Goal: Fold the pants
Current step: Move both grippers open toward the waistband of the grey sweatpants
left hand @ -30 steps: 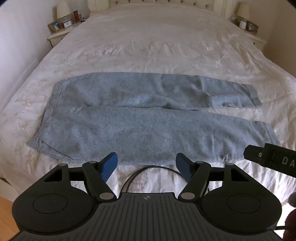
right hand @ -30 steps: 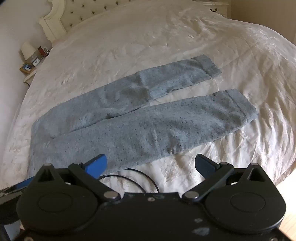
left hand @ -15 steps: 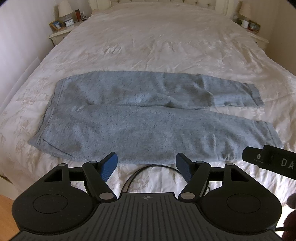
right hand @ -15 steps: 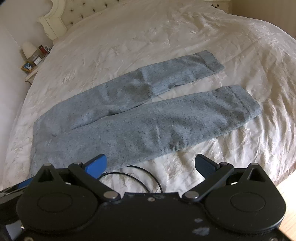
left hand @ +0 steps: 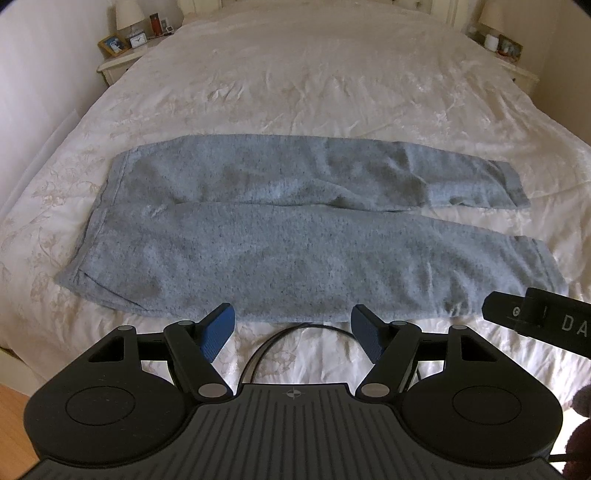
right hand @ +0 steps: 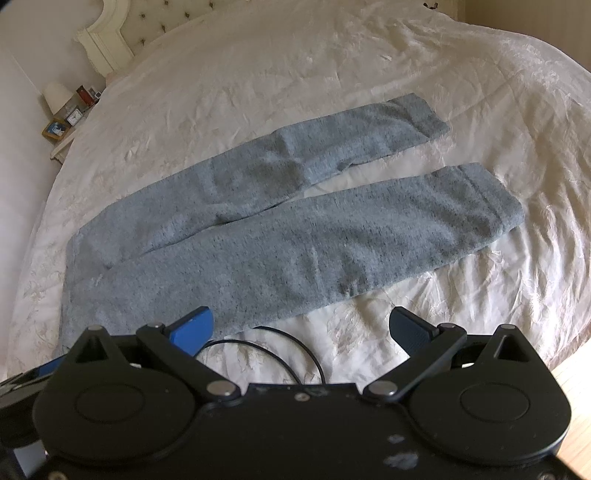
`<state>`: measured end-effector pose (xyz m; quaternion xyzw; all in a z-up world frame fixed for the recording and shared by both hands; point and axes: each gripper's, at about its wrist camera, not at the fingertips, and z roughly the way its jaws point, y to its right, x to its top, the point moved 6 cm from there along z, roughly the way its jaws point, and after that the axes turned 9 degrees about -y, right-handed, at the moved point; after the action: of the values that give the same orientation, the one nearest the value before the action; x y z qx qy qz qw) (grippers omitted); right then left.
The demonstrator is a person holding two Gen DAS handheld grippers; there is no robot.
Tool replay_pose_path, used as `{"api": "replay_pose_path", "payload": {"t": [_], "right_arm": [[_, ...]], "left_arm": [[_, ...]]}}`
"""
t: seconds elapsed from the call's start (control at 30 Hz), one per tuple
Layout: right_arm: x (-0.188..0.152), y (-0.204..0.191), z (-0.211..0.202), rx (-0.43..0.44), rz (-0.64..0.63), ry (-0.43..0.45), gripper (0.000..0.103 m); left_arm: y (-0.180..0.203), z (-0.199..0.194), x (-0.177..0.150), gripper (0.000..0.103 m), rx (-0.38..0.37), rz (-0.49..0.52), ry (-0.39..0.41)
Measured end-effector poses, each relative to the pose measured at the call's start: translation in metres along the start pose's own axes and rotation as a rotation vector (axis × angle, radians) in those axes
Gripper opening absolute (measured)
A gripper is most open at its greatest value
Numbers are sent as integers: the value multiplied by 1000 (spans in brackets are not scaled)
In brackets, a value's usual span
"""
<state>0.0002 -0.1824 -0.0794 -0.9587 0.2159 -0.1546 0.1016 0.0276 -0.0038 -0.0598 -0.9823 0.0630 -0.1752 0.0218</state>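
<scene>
1. Since a second ago, my right view has swung slightly; the grey fleece pants point(left hand: 295, 236) haven't shifted, flat across the cream quilted bed point(left hand: 314, 85).
2. Left gripper point(left hand: 291, 326) and right gripper point(right hand: 301, 326) hover gaping, holding nothing.
3. I'd pinch the near leg's edge with both, then lift evenly over.

right gripper point(left hand: 543, 325) cut off by right edge, bedside items point(left hand: 133, 35) too small to identify, headboard point(right hand: 107, 40) cropped
</scene>
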Motion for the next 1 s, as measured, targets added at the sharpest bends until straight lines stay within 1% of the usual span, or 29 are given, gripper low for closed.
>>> {"api": "replay_pose_path", "payload": {"t": [0.37,0.73,0.93,1.0], "right_arm": [[3,0,6,-4,-3,-18,103],[5,-9,21,-26,-5,-69,103],[11,-22,34,-57,-26,-84,103],[15,-26,37,-78,-33,-87,103]], "left_arm": [[3,5,2,69,22,13,-16],[-14,17,1,69,50,11,-77],[-24,33,9,68,33,11,-114],[-25,38,15,64,19,17,-117]]}}
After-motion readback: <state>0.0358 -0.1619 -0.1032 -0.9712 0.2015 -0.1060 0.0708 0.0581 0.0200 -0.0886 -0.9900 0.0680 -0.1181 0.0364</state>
